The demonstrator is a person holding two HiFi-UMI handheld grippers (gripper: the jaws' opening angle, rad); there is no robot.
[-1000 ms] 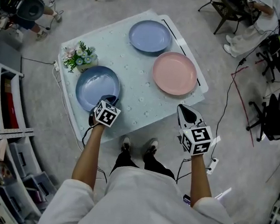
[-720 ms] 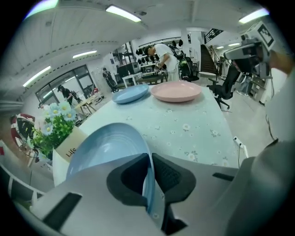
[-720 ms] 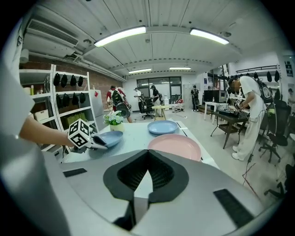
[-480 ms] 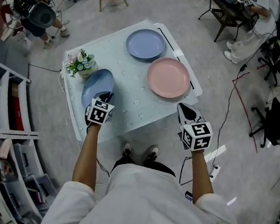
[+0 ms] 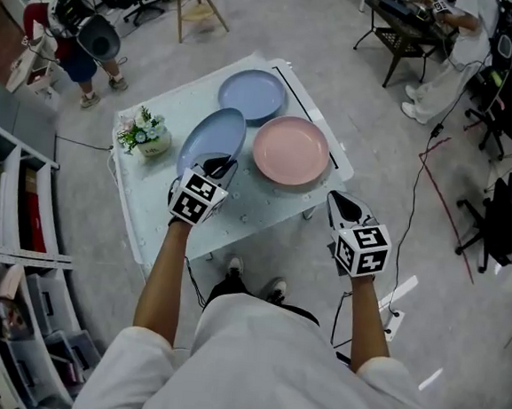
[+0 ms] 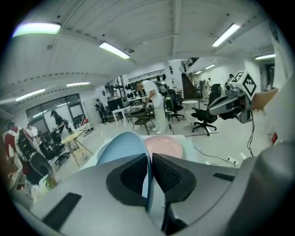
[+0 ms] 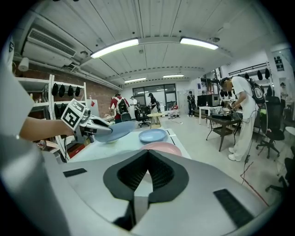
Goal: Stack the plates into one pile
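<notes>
My left gripper (image 5: 219,165) grips the near rim of a blue plate (image 5: 213,137), held tilted above the table beside the pink plate (image 5: 290,150). In the left gripper view the pads pinch that blue plate's (image 6: 120,145) edge while the jaws ease slightly apart, and the pink plate (image 6: 165,145) lies just beyond. A second blue plate (image 5: 251,95) rests at the table's far side. My right gripper (image 5: 338,202) hovers off the table's front right corner, shut with nothing in it (image 7: 147,154). Its view shows the pink plate (image 7: 161,146) ahead and the lifted blue plate (image 7: 115,130) at left.
A small pot of flowers (image 5: 143,130) stands at the left edge of the pale table (image 5: 264,211). Shelving runs along the left of the head view. A stool, desks, office chairs and people stand around the room beyond the table.
The left gripper has lifted the blue plate off the table's front left and carried it, tilted, rightward toward the pink plate. The right gripper has hardly moved.
</notes>
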